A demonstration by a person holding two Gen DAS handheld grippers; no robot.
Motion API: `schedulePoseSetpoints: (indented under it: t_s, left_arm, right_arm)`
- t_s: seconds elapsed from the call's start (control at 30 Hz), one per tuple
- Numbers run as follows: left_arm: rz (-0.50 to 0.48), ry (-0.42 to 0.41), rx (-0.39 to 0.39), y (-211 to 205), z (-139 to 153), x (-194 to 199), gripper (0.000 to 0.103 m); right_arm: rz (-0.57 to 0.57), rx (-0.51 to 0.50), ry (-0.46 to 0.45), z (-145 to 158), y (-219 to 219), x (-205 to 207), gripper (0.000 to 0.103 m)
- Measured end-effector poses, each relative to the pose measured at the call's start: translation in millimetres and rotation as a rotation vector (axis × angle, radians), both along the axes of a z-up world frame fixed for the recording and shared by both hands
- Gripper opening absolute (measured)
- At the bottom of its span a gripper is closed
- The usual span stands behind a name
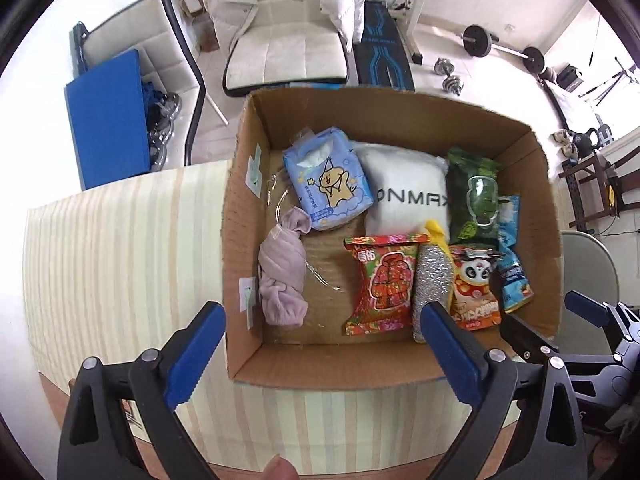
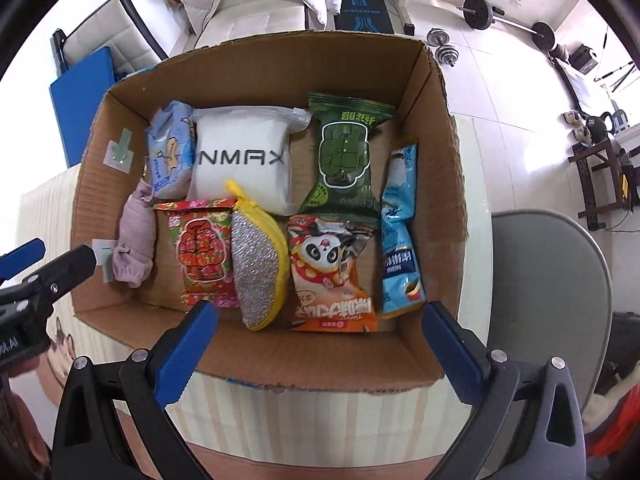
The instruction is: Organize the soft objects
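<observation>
An open cardboard box [image 1: 248,264] [image 2: 444,184] stands on a striped tablecloth. Inside lie a pink rolled cloth [image 1: 282,276] [image 2: 134,236], a blue tissue pack [image 1: 328,178] [image 2: 170,152], a white pouch [image 1: 408,188] [image 2: 244,156], a green snack bag [image 1: 474,196] [image 2: 346,156], a red snack bag [image 1: 382,284] [image 2: 204,252], a silver and yellow scrubber [image 1: 434,276] [image 2: 258,268], a panda snack bag [image 1: 476,284] [image 2: 332,276] and a light blue packet [image 1: 512,256] [image 2: 400,232]. My left gripper [image 1: 324,352] is open and empty above the box's near wall. My right gripper [image 2: 320,348] is open and empty over the near wall.
The striped table [image 1: 120,260] reaches left of the box. A grey chair [image 2: 548,280] stands at the right. Beyond the table are a white armchair [image 1: 288,40], a blue mat [image 1: 108,120], a weight bench and barbells [image 1: 500,46] on the floor.
</observation>
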State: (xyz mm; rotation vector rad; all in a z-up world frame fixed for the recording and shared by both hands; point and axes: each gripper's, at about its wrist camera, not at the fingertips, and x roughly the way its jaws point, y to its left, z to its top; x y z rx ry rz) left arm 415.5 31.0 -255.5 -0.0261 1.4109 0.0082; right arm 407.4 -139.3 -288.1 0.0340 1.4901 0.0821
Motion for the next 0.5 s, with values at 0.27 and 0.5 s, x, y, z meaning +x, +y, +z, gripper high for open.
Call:
schedulePoseSetpoints:
  t_s: [0.27, 0.5]
  left_arm:
    - [-0.004, -0.17, 0.016, -4, 73, -51, 0.1]
    - [-0.011, -0.274, 0.019, -8, 137, -114, 0.1]
  right_arm:
    - [-0.017, -0.001, -0.164, 74, -6, -38, 0.103]
    - [-0.017, 0.032, -0.293, 151, -15, -99, 0.103]
